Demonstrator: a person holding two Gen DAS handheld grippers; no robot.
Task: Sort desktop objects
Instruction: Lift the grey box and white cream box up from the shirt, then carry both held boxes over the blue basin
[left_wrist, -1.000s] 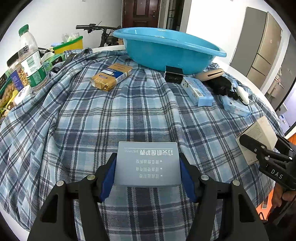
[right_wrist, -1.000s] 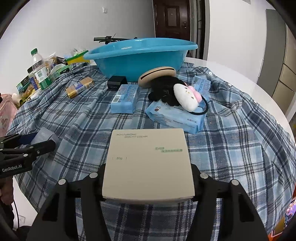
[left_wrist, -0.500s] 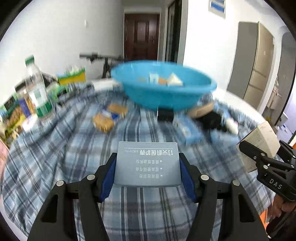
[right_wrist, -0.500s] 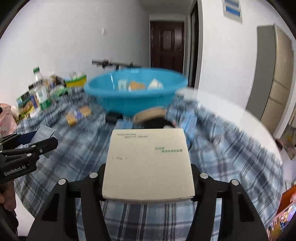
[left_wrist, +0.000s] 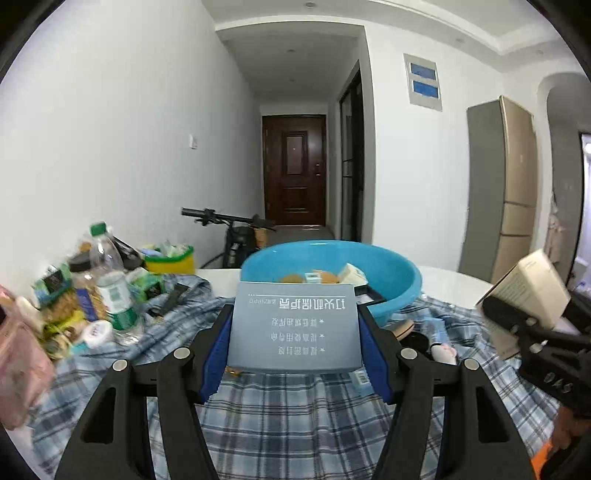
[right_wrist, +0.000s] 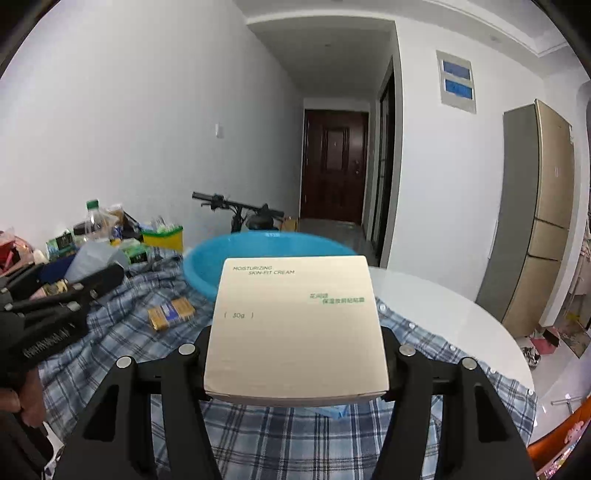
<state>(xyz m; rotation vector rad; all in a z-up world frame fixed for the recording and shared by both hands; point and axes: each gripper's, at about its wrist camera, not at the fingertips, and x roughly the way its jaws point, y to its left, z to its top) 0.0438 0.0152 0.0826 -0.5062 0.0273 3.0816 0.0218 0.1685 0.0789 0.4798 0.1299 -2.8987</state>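
My left gripper (left_wrist: 294, 332) is shut on a grey-blue box (left_wrist: 294, 325) with white print, held level above the plaid cloth (left_wrist: 280, 406). My right gripper (right_wrist: 295, 332) is shut on a beige skin-cream box (right_wrist: 295, 325). In the left wrist view that same beige box (left_wrist: 532, 291) shows at the far right in the right gripper. Just beyond both boxes stands the blue basin (left_wrist: 391, 273), with several small boxes inside. In the right wrist view the basin (right_wrist: 207, 266) is partly hidden behind the beige box, and the left gripper (right_wrist: 85, 280) shows at the left.
A water bottle (left_wrist: 110, 284), snack packets and a yellow-green box (left_wrist: 170, 258) crowd the table's left side. A gold packet (right_wrist: 171, 314) lies on the cloth. A plush earmuff (left_wrist: 443, 354) and small boxes lie near the basin. A bicycle (left_wrist: 229, 225) stands behind the white table (right_wrist: 443, 314).
Both grippers have risen and tilted up toward level with their boxes still held. The view now takes in the basin's inside and the hallway instead of the tabletop.
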